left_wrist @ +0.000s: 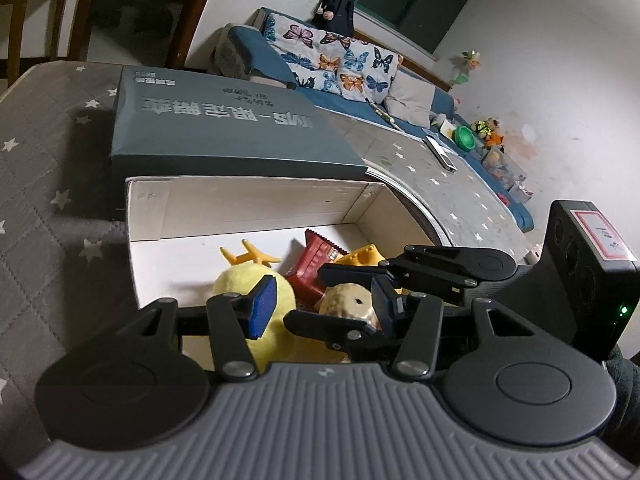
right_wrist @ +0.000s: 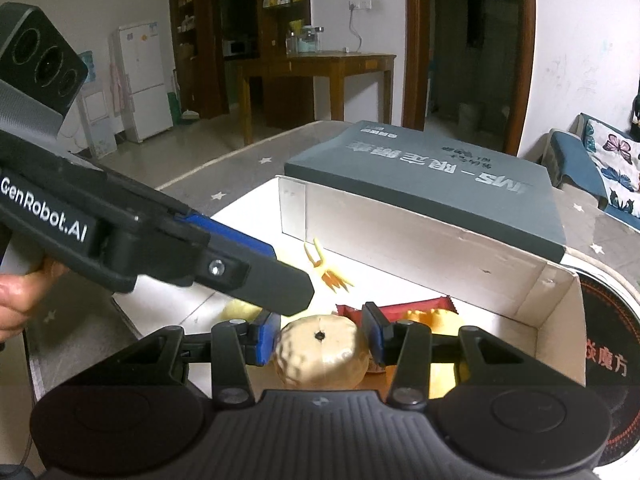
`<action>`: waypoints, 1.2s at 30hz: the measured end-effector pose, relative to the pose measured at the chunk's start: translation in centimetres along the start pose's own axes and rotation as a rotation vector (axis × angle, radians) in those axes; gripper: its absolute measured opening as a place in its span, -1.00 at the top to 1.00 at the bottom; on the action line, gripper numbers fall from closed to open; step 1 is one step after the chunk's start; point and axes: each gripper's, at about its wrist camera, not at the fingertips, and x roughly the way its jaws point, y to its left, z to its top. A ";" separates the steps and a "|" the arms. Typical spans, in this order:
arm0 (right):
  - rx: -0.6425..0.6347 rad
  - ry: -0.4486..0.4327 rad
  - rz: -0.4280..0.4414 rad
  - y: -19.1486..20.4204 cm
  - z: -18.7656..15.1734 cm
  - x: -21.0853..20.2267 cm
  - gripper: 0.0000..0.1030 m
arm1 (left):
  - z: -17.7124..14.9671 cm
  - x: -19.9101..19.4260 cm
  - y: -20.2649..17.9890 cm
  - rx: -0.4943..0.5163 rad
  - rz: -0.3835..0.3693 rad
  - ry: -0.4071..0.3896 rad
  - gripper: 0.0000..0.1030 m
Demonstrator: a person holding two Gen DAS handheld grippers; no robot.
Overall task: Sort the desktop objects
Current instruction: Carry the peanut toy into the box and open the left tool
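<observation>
Both grippers tilt downward, side by side. The right gripper has its jaws pressed against the two sides of a round beige toy, gripping it. The left gripper reaches in from the left, crossing just above and beyond the right one's jaws, nearly closed. A hand grips its handle at the left edge.

Left tongs hide the yellow plush.
</observation>
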 end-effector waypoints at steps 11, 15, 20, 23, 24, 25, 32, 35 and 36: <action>0.001 0.015 0.007 0.0 0.6 1.2 0.13 | -0.2 -0.8 0.2 -0.003 0.020 -0.008 -0.03; 0.000 0.015 0.000 0.1 0.6 1.2 0.11 | -0.4 -1.2 0.0 -0.002 0.028 -0.011 -0.11; 0.001 0.014 -0.005 0.4 0.6 1.1 0.06 | -0.6 -1.9 -0.2 0.008 0.057 -0.031 -0.21; -0.001 0.008 -0.011 0.5 0.4 0.9 -0.04 | -0.5 -2.4 -0.3 0.006 0.074 -0.043 -0.30; 0.000 0.005 -0.012 0.5 0.4 0.7 -0.08 | -0.6 -2.6 -0.4 0.008 0.079 -0.050 -0.30; 0.001 0.002 -0.011 0.4 0.4 0.6 -0.13 | -0.6 -2.8 -0.4 0.010 0.085 -0.056 -0.30; 0.021 -0.040 -0.026 0.1 0.2 -1.0 -0.41 | -1.2 -3.9 -0.8 0.006 0.139 -0.080 -0.31; 0.032 -0.055 -0.035 -0.1 0.0 -1.8 -0.51 | -1.6 -4.1 -0.9 0.003 0.166 -0.087 -0.34; 0.038 -0.060 -0.036 -0.2 -0.1 -2.0 -0.54 | -1.8 -4.2 -1.0 0.000 0.178 -0.092 -0.52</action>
